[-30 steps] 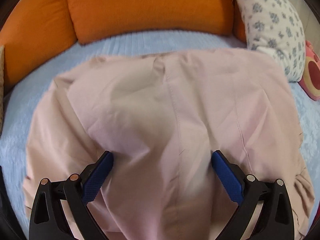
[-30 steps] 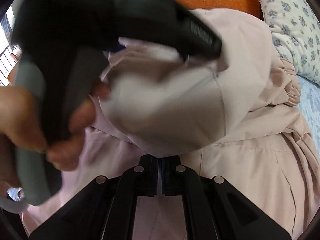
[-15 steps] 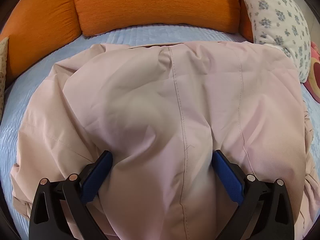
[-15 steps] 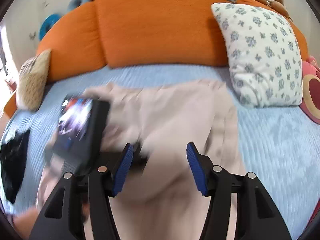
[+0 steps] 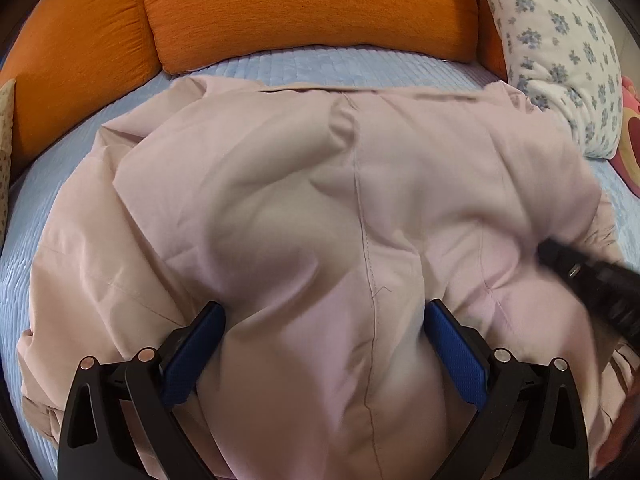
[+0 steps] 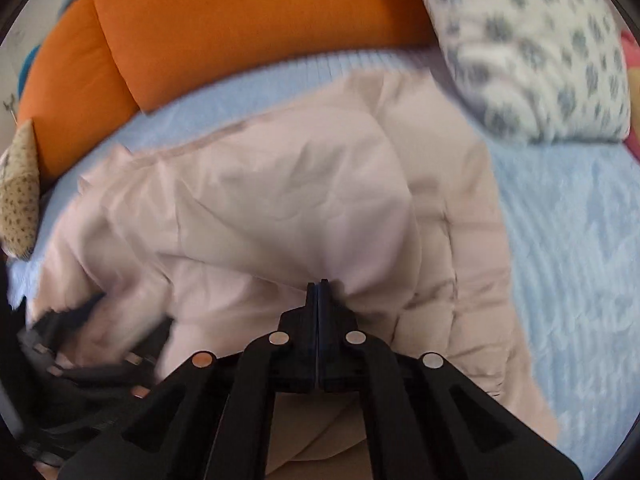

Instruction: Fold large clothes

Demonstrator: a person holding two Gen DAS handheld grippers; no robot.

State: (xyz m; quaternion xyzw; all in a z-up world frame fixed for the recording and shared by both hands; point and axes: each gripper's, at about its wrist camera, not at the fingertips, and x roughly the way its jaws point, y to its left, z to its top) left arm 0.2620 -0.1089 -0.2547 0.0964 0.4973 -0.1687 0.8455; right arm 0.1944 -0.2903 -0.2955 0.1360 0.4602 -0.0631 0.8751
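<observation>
Swinging across from the left gripper's side, the right gripper (image 6: 319, 286) now sits at the near right of the garment (image 6: 288, 208) with its jaws pressed together, pinching a fold of cloth. The left gripper (image 5: 324, 344) has barely moved; its jaws stand wide, a hump of pink fabric bulging between them, pads not visibly squeezing it. The garment lies half folded on the blue bedspread (image 6: 560, 240). If the right pinch holds only the top layer, pulling would likely drag that layer and undo the fold. Orange cushions (image 5: 312, 12) and a floral pillow (image 5: 560, 60) crowd the far edge, limiting room to spread.
</observation>
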